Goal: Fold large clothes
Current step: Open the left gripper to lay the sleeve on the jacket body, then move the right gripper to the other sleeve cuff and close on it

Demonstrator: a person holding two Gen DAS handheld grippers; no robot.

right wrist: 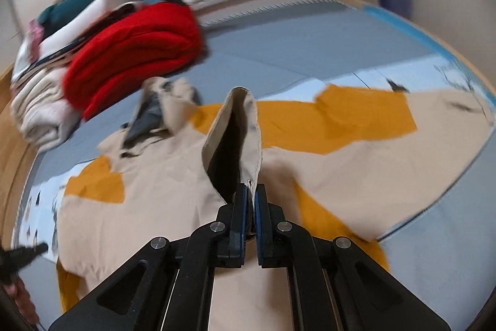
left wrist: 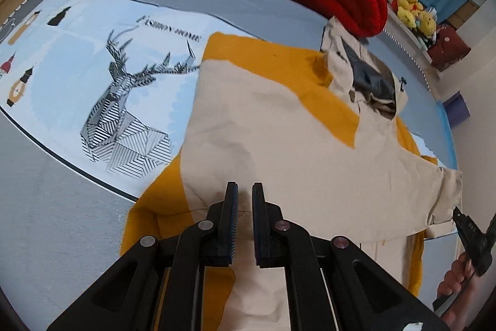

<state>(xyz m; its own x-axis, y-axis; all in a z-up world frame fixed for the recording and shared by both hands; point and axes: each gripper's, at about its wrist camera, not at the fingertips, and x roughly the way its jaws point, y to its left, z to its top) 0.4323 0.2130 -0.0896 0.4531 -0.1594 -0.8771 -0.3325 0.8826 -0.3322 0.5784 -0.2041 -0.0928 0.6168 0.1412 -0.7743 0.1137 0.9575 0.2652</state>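
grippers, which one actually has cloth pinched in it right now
The right gripper: a beige sleeve cuff stands up from between its shut pads. The left gripper only hovers over the beige and mustard garment, nothing between its pads.

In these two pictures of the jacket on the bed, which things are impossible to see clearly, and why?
- Jacket lower edge: left wrist view, cut off by the bottom edge and covered by the left tool.
- Left tool's hold: left wrist view, whether it pinches cloth cannot be told.
- Clothes pile behind the red blanket: right wrist view, blurred.
- Print on the bed sheet: right wrist view, blurred and partly under the jacket.
- Sleeve cuff inside: right wrist view, dark; the right tool pinches it.
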